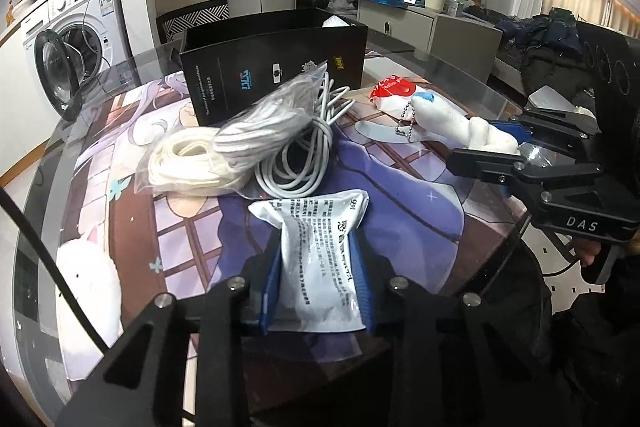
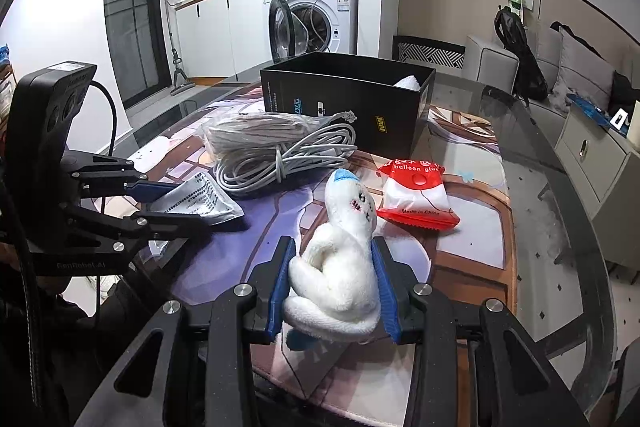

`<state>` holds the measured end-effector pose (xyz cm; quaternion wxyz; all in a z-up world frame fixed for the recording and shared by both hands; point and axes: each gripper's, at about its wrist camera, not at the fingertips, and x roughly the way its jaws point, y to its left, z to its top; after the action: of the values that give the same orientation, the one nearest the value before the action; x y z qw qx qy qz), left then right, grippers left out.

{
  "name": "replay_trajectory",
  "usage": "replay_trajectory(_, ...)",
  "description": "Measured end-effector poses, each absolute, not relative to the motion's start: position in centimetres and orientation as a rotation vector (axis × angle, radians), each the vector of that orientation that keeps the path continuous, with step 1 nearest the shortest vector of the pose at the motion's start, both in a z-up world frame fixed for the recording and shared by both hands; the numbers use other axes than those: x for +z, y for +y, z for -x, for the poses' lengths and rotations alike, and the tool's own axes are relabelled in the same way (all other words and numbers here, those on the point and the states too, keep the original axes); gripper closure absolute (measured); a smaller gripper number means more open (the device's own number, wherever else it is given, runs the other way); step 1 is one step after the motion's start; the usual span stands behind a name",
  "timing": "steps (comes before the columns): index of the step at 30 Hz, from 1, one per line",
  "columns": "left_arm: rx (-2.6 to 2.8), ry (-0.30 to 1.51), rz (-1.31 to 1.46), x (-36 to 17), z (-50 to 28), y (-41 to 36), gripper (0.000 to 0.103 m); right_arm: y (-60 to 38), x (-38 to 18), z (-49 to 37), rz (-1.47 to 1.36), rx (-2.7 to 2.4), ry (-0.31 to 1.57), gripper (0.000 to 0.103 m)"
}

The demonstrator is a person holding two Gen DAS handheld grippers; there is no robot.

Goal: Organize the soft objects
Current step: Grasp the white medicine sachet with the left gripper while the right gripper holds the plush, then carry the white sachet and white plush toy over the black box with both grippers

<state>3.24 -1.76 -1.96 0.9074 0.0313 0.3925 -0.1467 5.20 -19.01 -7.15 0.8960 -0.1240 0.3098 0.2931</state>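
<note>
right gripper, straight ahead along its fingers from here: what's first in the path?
Probably the red balloon-glue packet, lying on the mat just beyond the white plush toy that the right gripper is shut on. The black box sits farther back. Depth is unclear in the fisheye, so it might pass just left of the packet.

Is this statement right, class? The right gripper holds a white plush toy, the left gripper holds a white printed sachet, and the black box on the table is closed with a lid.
One detail is wrong: the black box is open at the top, with no lid, as the right wrist view shows. The right gripper does hold the white plush toy, and the left gripper holds the white printed sachet.
</note>
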Motion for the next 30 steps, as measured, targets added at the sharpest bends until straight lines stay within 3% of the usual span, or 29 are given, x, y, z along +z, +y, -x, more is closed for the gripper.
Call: replay_trajectory(30, -0.314, 0.644, 0.063, 3.8, -3.5, 1.6, 0.073, -18.5, -2.5, -5.2, 0.22, 0.612, 0.546, 0.064)
